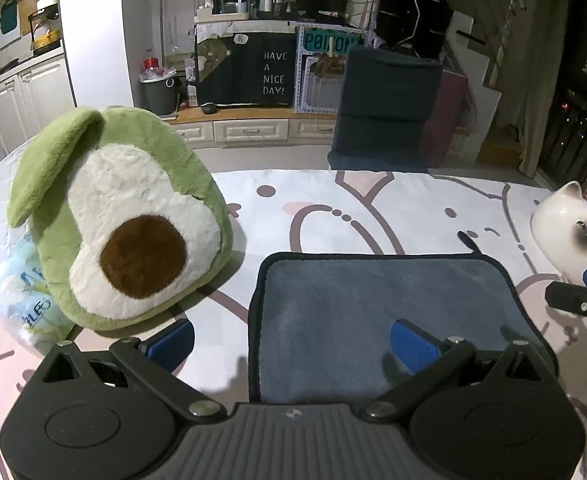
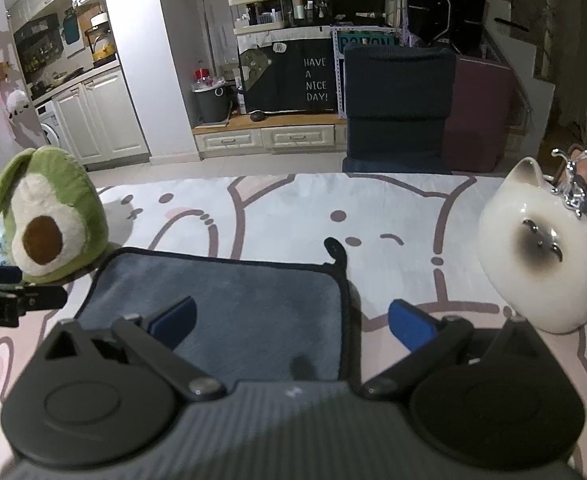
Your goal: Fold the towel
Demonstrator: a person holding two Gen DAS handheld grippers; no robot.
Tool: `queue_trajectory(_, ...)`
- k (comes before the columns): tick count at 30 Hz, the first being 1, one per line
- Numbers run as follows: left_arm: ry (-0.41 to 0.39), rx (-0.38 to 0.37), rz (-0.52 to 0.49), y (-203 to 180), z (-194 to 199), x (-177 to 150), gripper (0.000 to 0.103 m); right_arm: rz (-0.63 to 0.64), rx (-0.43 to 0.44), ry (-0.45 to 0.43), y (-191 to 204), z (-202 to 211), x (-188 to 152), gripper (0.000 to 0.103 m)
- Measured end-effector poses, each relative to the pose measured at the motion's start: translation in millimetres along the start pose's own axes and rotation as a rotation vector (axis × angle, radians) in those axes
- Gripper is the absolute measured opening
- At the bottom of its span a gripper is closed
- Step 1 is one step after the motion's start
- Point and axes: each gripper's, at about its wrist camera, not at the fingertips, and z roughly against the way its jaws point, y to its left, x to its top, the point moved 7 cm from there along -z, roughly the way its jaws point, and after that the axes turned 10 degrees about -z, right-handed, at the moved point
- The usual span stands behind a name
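Two grippers are ours, both with jaws wide and holding nothing: the left gripper straddles the towel's left edge, the right gripper its right edge. We see the grey towel lying flat near the counter's near edge, between the avocado plush and cat jar.
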Motion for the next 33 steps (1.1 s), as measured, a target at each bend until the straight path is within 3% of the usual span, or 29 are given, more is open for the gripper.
queue_trajectory(33, -0.082, 0.006, -0.014, -35.4, 111.0, -28.6, 0.103, -0.022, 0.001, -0.082, 5.1, 107.4, -32.3, 0.103)
